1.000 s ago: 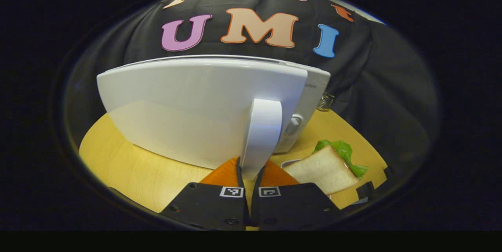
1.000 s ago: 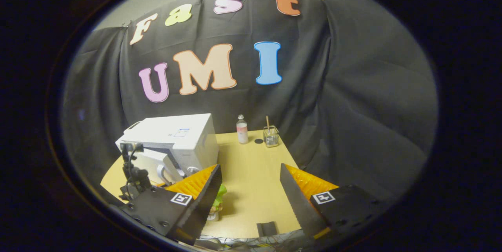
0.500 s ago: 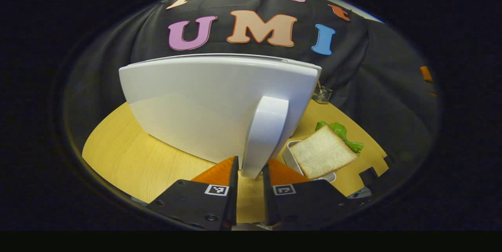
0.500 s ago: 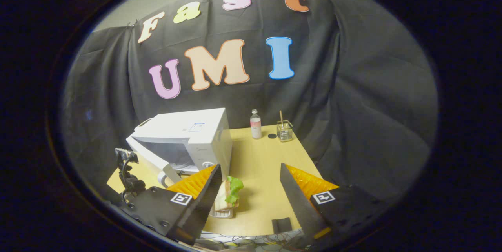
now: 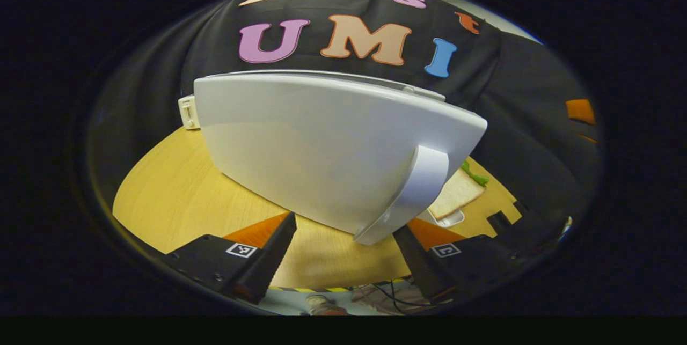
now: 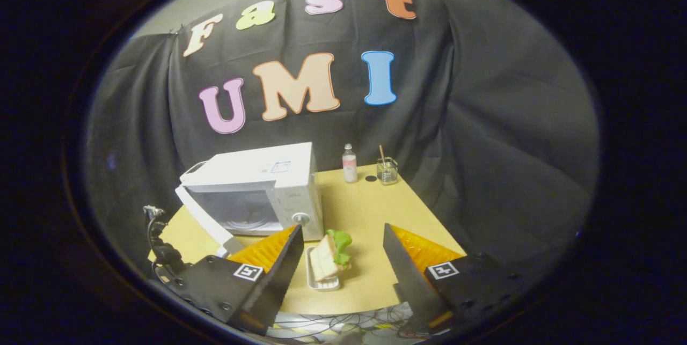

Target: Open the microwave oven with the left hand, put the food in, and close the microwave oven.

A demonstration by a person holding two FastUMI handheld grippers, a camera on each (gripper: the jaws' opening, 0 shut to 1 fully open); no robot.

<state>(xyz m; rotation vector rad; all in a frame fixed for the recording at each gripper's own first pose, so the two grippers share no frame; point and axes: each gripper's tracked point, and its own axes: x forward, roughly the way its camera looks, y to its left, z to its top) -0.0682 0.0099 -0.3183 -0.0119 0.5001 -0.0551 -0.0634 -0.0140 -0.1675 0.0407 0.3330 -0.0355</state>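
Microwave oven [image 6: 268, 192] sits on the left part of the wooden table [image 6: 370, 216], its door [image 5: 322, 146] swung open toward the table's front edge with the upright handle [image 5: 413, 195] at the free end. Left gripper [image 5: 343, 251] faces the door's outer side, its 2 fingers spread wide and touching nothing. Right gripper [image 6: 341, 267] hovers low with jaws apart above a small white tray [image 6: 314, 278] holding a sandwich [image 6: 330, 254], just right of the oven's front.
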